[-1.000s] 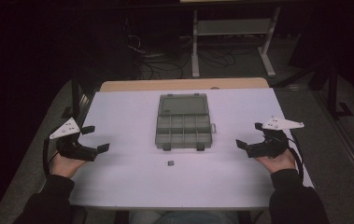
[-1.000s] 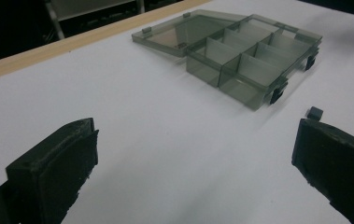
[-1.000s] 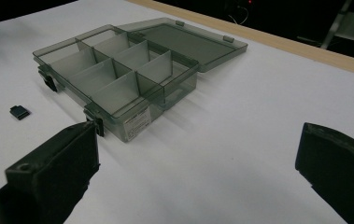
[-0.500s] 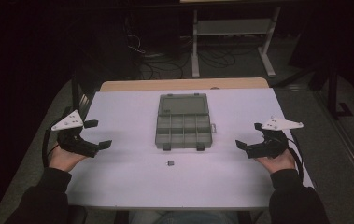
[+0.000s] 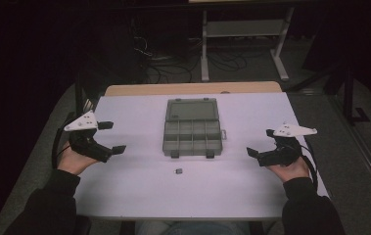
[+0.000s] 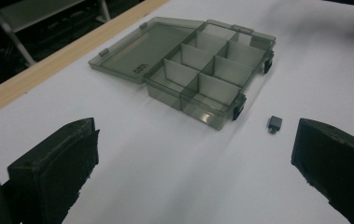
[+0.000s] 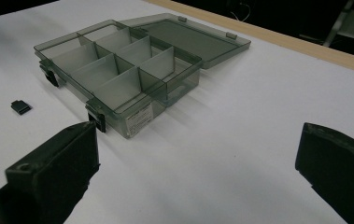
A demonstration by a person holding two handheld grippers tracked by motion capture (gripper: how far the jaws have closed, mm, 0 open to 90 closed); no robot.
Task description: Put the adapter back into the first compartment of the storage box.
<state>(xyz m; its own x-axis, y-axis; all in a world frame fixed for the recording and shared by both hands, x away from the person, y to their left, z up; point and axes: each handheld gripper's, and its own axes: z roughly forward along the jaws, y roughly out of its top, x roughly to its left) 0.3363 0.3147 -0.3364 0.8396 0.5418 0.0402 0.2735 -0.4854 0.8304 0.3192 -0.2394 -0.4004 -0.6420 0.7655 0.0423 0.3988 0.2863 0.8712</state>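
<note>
A person seated at the near edge of a white table [image 5: 139, 196] holds a two-jaw gripper in each hand, both raised over the tabletop and pointing inward. The left gripper [image 5: 108, 138] sits near the table's left edge, its jaws spread wide with nothing between them; the left gripper view shows bare white surface in the gap between its two black jaws. The right gripper [image 5: 262, 143] hangs near the right edge, its jaws likewise wide apart and gripping nothing.

Between the two, at the middle of the table toward its far side, lies a translucent grey compartment box [image 5: 192, 137], its lid [image 5: 192, 109] swung fully open and lying flat on the far side. The tray is split by dividers into two rows of compartments, and all the compartments that can be seen look empty. Dark latches hang on its near wall.

A small dark piece [image 5: 178, 171] rests on the table just near of the box, apart from it and well away from both grippers. In the left gripper view it [image 6: 274, 123] lies beside the box's latch corner; in the right gripper view it [image 7: 20, 107] appears left of the box.

A strip of pale wood [image 5: 193, 88] runs along the table's far edge. Beyond it, in the dark, stand a metal frame [image 5: 244, 29] and loose cables [image 5: 158, 58] on the floor.
</note>
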